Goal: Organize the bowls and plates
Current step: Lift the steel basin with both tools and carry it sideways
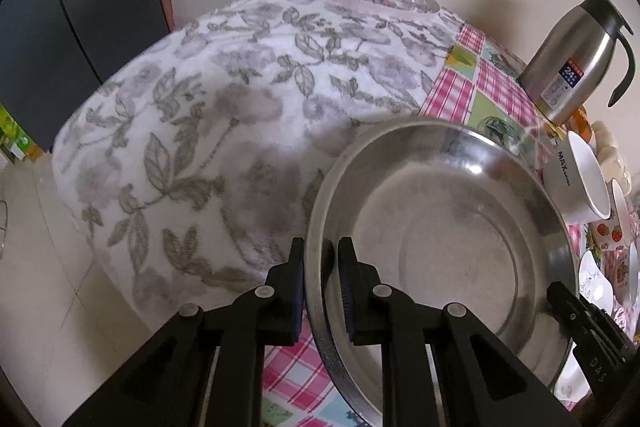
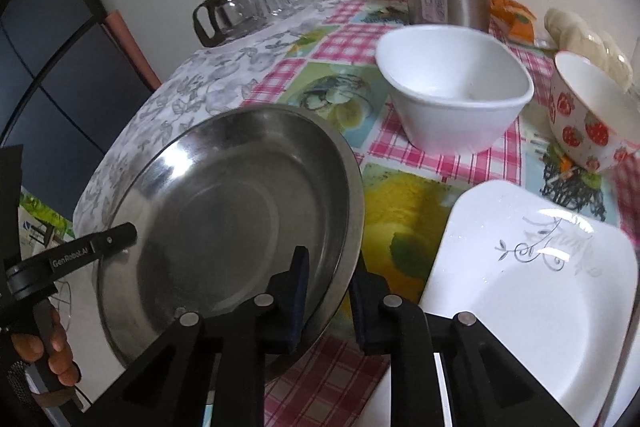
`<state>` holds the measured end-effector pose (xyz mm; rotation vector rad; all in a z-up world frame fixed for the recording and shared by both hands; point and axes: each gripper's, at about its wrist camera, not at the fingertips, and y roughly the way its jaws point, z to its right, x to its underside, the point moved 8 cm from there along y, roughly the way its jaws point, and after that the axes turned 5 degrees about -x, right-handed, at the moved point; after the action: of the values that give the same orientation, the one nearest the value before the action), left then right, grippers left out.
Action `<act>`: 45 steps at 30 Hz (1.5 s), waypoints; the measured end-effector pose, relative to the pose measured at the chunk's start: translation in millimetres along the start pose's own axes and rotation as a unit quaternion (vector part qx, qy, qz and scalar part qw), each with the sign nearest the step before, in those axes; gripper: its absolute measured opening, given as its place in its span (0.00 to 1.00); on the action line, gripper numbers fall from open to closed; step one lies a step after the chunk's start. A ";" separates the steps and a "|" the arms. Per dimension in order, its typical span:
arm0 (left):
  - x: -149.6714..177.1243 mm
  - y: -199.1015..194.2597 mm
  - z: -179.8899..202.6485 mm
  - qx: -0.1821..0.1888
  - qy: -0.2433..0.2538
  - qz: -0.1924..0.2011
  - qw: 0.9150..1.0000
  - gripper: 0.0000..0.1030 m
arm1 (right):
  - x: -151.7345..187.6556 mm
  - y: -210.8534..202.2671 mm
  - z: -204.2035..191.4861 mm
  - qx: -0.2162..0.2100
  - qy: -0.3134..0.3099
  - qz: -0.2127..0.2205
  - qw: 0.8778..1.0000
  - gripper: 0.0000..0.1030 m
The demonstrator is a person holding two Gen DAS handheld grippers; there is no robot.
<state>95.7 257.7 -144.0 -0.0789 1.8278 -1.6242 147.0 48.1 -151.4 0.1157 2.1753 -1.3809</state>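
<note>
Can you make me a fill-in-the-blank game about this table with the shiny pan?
1. Both grippers, the left gripper and the right gripper, pinch the rim of the ____ pan.
2. The small bowl on the right has red ____ painted on it.
3. The steel jug stands ____ on the table.
4. The white plate lies to the ____ of the pan in the right wrist view.

Missing words: metal; strawberries; upright; right
</note>
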 end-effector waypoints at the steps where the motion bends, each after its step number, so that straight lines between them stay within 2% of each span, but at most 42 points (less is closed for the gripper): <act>1: -0.2 -2.6 -0.3 0.000 0.000 0.001 1.000 0.16 | -0.7 -2.4 -1.5 -0.003 0.000 0.002 1.000 0.20; 9: -7.7 -43.0 10.1 0.005 0.010 0.032 0.999 0.16 | -8.4 -34.5 -1.5 -0.019 0.011 0.033 0.999 0.20; 16: -20.7 -96.5 43.2 0.023 0.033 0.076 0.996 0.16 | -19.9 -84.5 13.1 -0.020 0.026 0.084 0.996 0.20; 22: -23.2 -129.4 83.7 0.041 0.057 0.093 0.993 0.16 | -25.6 -134.5 38.5 -0.018 0.051 0.130 0.990 0.20; 34: -11.3 -196.9 184.7 0.072 0.126 0.135 0.980 0.16 | -18.9 -226.9 107.8 0.006 0.117 0.209 0.971 0.20; 45: 16.7 -213.2 263.9 0.096 0.171 0.140 0.971 0.16 | 2.9 -274.7 172.3 0.047 0.171 0.243 0.954 0.21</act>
<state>137.6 -22.7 43.0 0.5513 1.8159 -1.6741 116.8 -228.5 14.9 0.9242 2.1395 -1.2366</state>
